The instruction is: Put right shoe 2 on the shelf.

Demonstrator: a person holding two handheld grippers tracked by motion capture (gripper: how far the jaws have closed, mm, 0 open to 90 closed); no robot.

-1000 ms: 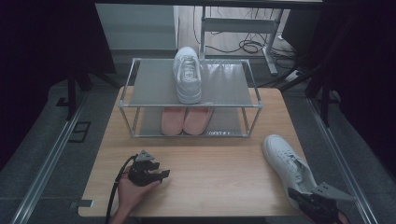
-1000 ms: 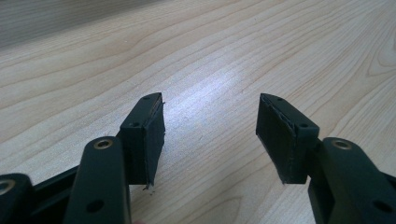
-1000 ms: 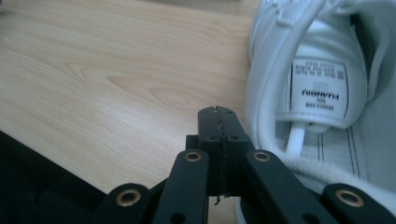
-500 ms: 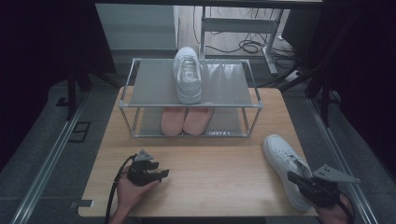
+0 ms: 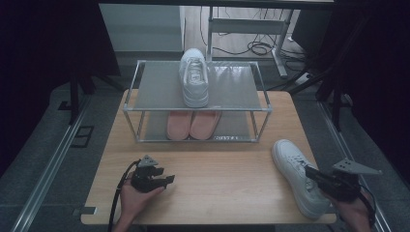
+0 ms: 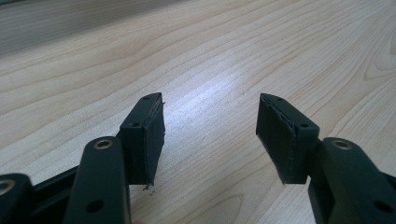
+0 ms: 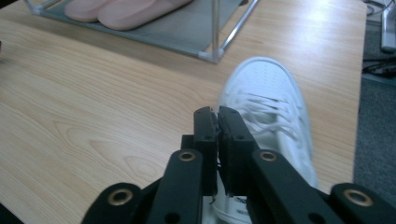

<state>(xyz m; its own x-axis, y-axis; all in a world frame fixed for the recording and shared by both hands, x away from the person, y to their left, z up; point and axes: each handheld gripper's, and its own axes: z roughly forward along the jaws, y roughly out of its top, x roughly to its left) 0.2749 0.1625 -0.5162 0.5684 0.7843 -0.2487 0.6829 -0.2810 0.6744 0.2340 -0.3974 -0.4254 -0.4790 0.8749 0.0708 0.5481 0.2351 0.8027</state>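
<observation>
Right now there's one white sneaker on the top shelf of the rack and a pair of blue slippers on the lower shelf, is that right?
Not quite: the slippers on the lower shelf are pink, not blue, as the high view shows. One white sneaker does sit on the rack top.

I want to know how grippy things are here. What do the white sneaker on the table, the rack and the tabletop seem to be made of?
White sneaker: smooth leather-like upper, maybe synthetic, with a perforated toe and woven laces. Rack: shiny metal tube frame by its glint, with matte grey shelves, material unclear. Tabletop: pale wood or wood-look laminate, with grain lines and a soft sheen.

White sneaker (image 5: 297, 175), seemingly pink slippers (image 5: 192, 124)
</observation>
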